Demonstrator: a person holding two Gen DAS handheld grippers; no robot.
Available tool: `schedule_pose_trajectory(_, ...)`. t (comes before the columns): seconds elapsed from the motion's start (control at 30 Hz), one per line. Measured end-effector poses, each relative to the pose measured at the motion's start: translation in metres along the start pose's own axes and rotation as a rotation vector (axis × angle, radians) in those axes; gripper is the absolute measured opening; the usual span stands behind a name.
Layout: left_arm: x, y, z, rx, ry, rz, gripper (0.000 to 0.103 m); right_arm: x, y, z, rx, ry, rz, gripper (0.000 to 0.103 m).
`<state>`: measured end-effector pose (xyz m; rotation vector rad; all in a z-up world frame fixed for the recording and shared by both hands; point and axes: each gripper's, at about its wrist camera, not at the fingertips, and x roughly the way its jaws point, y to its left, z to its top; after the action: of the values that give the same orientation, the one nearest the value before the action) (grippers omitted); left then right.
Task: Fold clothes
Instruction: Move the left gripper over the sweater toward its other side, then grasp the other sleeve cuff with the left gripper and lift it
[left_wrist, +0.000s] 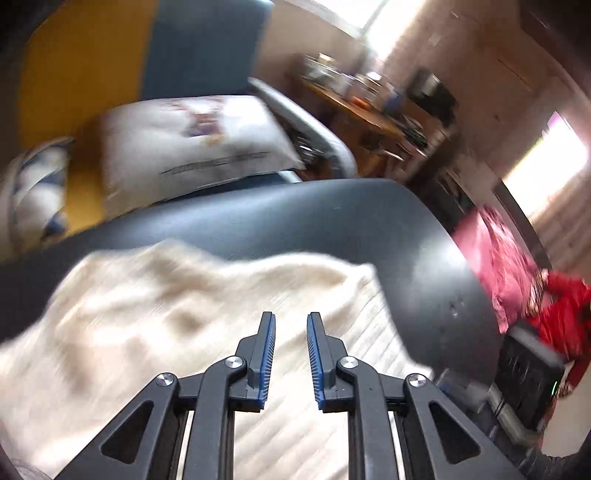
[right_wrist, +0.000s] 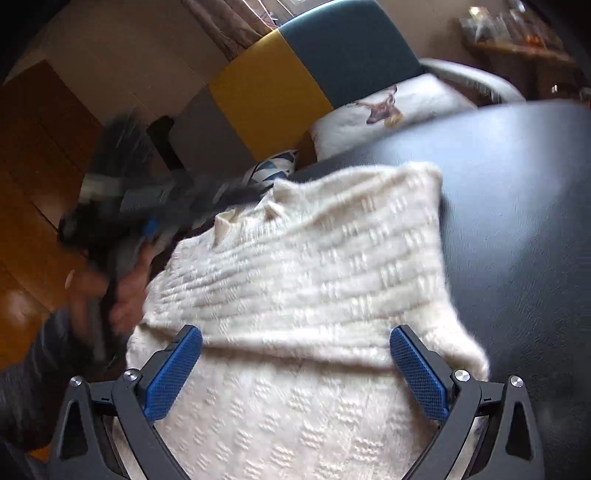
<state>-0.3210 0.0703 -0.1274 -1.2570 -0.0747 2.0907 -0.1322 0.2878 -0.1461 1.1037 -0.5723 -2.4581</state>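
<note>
Our cream knit sweater (right_wrist: 306, 258) lies on the dark round table (right_wrist: 517, 192), one part laid over another. Our right gripper (right_wrist: 295, 354) is spread wide with nothing in it, right over the fold line that runs side to side. Our left gripper (left_wrist: 290, 325) has a small gap, holds nothing, and hovers over the sweater's left part.

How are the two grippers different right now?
The left gripper has its fingers close together with only a narrow gap, while the right gripper is spread wide open. The left gripper's blue pads show edge-on as thin strips; the right gripper's pads face the camera as broad textured patches. Both hover over the cream knitted sweater on the dark table, and neither holds anything.
</note>
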Motion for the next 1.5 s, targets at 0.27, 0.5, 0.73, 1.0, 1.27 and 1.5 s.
schedule_pose_trajectory(0.27,-0.054,0.078,-0.069,-0.131,-0.056,0.228,0.016,0.061,0.016,0.065,-0.158,0.062,-0.271,0.103)
schedule_pose_trajectory(0.5,-0.058,0.105,-0.094,-0.185,-0.109,0.310,0.017,0.096,-0.007,0.059,-0.180,0.144,-0.497,0.103)
schedule_pose_trajectory(0.73,-0.103,0.122,-0.120,-0.470,-0.197,0.081,0.020,0.067,0.021,0.061,-0.107,0.089,-0.449,0.103)
schedule_pose_trajectory(1.0,-0.237,0.202,-0.290,-1.042,-0.496,0.052,0.023,0.061,0.089,-0.007,-0.071,0.089,-0.253,0.103)
schedule_pose_trajectory(1.27,-0.326,0.270,-0.408,-1.393,-0.679,0.147,0.029,0.070,0.143,-0.042,-0.121,0.133,-0.187,0.103)
schedule_pose_trajectory(1.5,-0.357,0.317,-0.460,-1.581,-0.744,0.175,0.031,0.107,0.195,-0.016,-0.267,0.181,-0.213,0.103)
